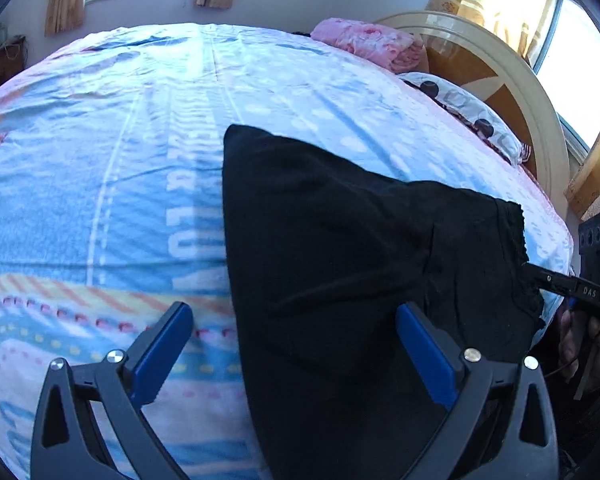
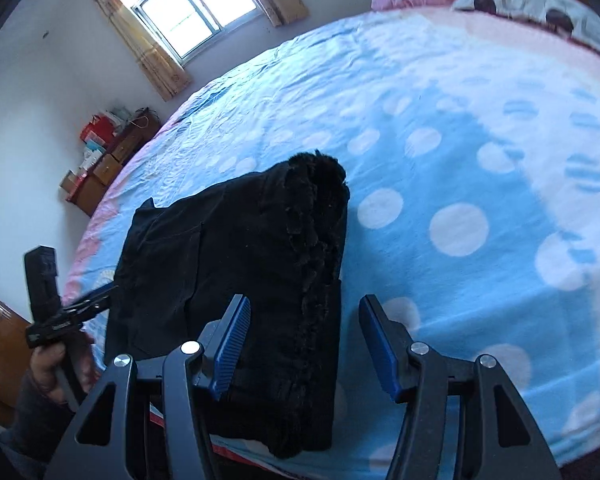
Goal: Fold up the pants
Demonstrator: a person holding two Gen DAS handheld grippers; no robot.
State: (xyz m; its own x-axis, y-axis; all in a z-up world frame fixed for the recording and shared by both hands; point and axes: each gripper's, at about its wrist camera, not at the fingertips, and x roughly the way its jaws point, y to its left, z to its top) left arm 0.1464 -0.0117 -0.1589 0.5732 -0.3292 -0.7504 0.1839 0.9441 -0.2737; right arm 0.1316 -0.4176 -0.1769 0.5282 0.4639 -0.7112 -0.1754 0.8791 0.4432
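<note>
Both pairs of jaws stand apart with nothing clamped between the blue pads; our left gripper [image 1: 294, 354] hangs over the near part of the black pants [image 1: 340, 248], 1 pad above the bedspread [image 1: 100, 160] and the other above the dark cloth; our right gripper [image 2: 304, 346] is spread about halfway, with the fuzzy folded edge of the pants [image 2: 236, 248] lying beneath the gap between its pads, untouched as far as we can tell. From the left wrist view, the pants lie folded flat near the front edge of the bed; their long axis runs sideways along that edge, with 1 corner pointing away toward the far side of the bed and the crinkled end reaching toward the right gripper [image 1: 540, 280] at the frame's right. A pink quilt [image 1: 368, 42] and a spotted pillow [image 1: 468, 112] sit at the headboard [image 1: 536, 108], well apart from the pants.
</note>
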